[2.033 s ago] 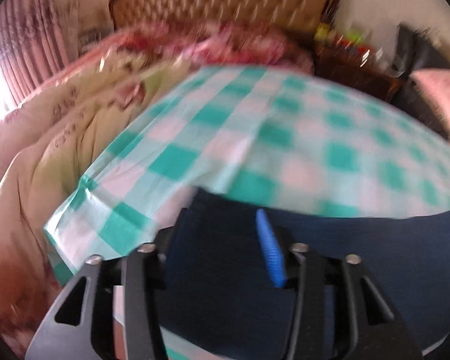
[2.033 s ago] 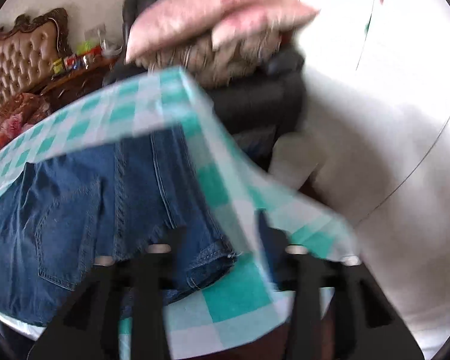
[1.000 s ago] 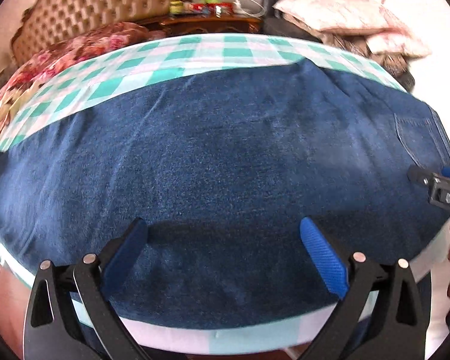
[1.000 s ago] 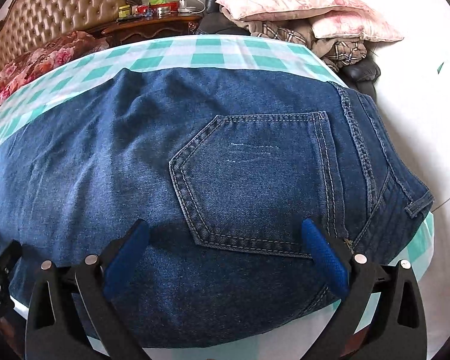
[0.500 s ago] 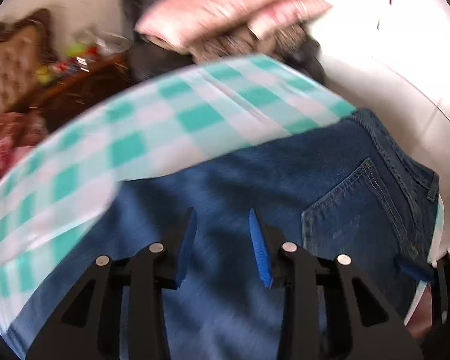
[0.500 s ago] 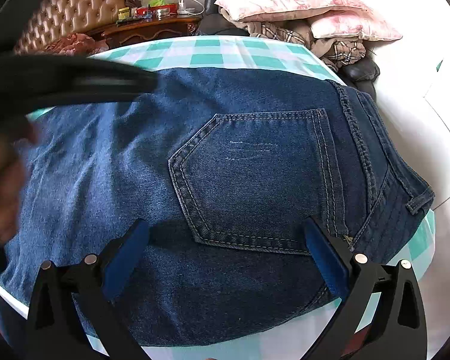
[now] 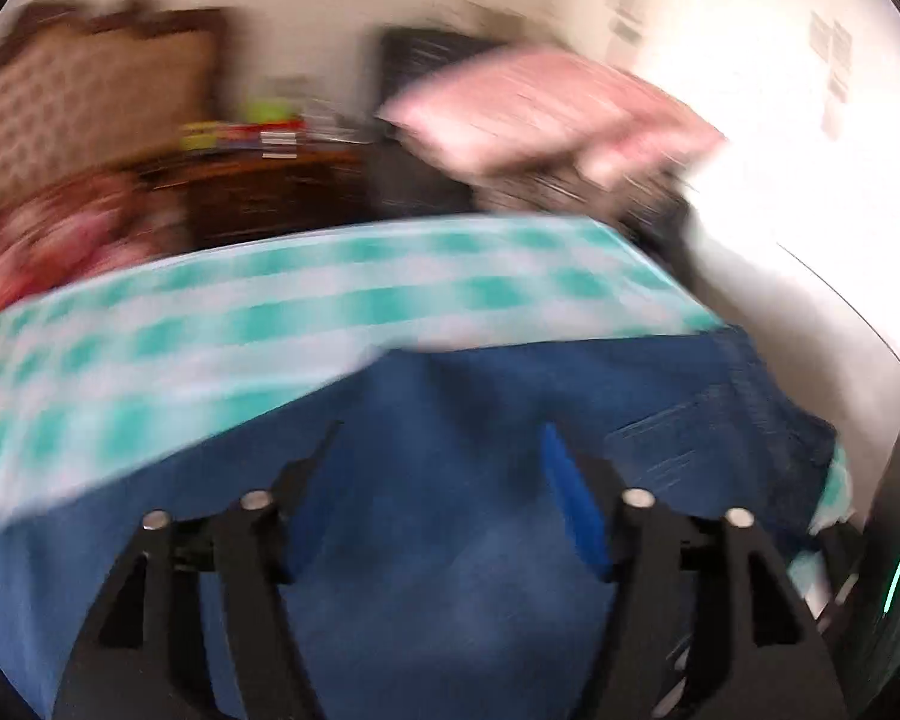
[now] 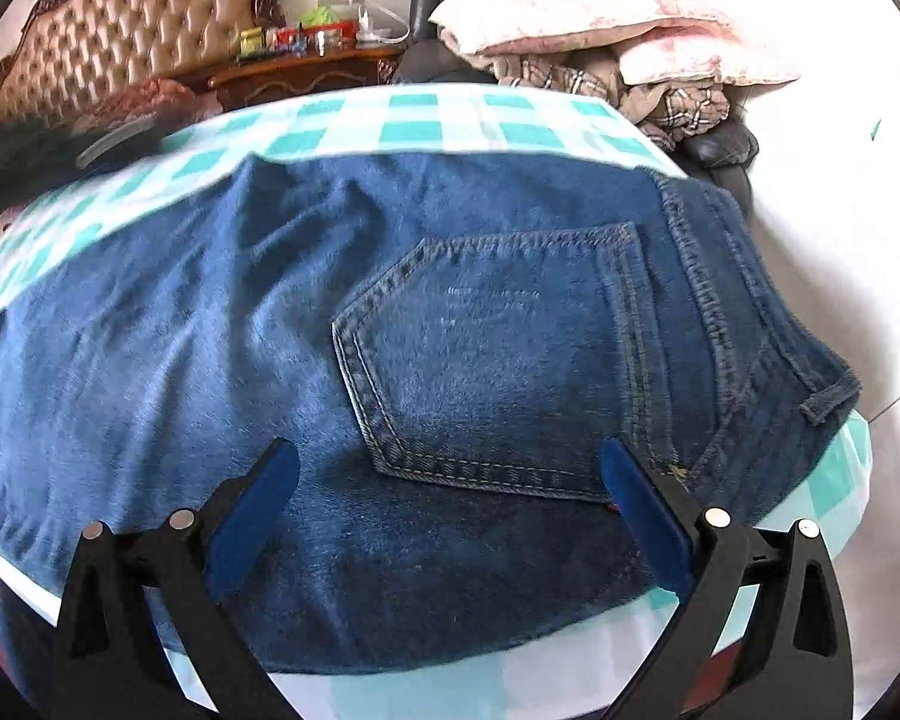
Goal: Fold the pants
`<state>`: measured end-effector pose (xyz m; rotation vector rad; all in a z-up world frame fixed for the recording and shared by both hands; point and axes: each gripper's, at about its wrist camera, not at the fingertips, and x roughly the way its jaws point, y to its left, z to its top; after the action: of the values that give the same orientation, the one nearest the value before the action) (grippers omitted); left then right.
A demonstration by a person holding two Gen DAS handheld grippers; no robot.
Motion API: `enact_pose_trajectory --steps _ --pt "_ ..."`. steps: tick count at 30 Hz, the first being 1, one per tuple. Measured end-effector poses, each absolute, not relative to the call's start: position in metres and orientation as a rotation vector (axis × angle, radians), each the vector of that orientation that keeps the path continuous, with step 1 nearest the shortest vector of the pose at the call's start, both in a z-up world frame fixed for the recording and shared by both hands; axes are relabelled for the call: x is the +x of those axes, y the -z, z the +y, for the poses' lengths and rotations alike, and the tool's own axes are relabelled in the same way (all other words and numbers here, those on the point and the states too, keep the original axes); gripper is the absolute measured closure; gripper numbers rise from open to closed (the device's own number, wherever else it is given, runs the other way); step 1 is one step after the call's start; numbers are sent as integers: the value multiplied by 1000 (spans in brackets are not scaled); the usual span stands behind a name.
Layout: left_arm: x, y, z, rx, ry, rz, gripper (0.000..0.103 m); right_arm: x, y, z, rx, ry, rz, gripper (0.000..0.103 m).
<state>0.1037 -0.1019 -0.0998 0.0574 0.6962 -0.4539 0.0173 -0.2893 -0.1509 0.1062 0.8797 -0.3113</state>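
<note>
- Tongs on my left (image 7: 444,480) stand part-way apart with nothing pinched; their jaws have just been opening, and only bare denim shows in the gap beneath them. That view is badly smeared, so I won't claim whether the tips touch the cloth.
- Jeans (image 8: 390,348) lie spread flat on the bench, seat side up, over a teal-and-white checked tablecloth (image 8: 414,120). From my left camera the same jeans (image 7: 450,570) fill the lower half of the view.
- Back pocket (image 8: 486,354) sits face up near the middle, stitched in pale thread, with the waistband (image 8: 744,312) running down the right edge close to the bench corner.
- Tongs on my right (image 8: 450,480) are spread wide, hovering over the cloth just below the pocket, gripping nothing.
- My read on handling: denim is heavy and limp yet thick, so it should drag rather than slide and hold a crease once laid.
- I'd take hold at the waistband or a seam, where doubled layers give the pads something firm; a pinch in the open panel would likely lift one layer only.
- Soft wrinkles left of the pocket suggest smoothing is needed before folding.
</note>
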Motion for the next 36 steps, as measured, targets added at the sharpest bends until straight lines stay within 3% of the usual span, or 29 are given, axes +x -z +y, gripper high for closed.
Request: enact_pose_trajectory --steps 3,4,6,12,19,22,28,32,36 --pt "90 126 -15 23 256 765 39 26 130 -258 78 205 838 6" --pt "88 140 15 29 207 806 47 32 125 -241 62 157 832 6" --pt "83 156 58 41 130 850 54 44 119 -207 34 71 837 6" --pt "67 172 143 -41 84 847 49 85 113 -93 -96 -161 868 7" --pt "85 165 218 -95 -1 809 44 155 127 -4 -146 -305 953 35" --pt "119 157 231 -42 64 825 42 181 141 23 -202 -324 968 41" --pt "173 168 284 13 57 956 48 218 167 31 -261 -249 1011 41" --pt "185 165 330 35 -46 943 48 222 170 21 -229 -229 1015 27" --pt "181 151 366 -27 -135 896 53 223 171 22 -229 -216 1020 24"
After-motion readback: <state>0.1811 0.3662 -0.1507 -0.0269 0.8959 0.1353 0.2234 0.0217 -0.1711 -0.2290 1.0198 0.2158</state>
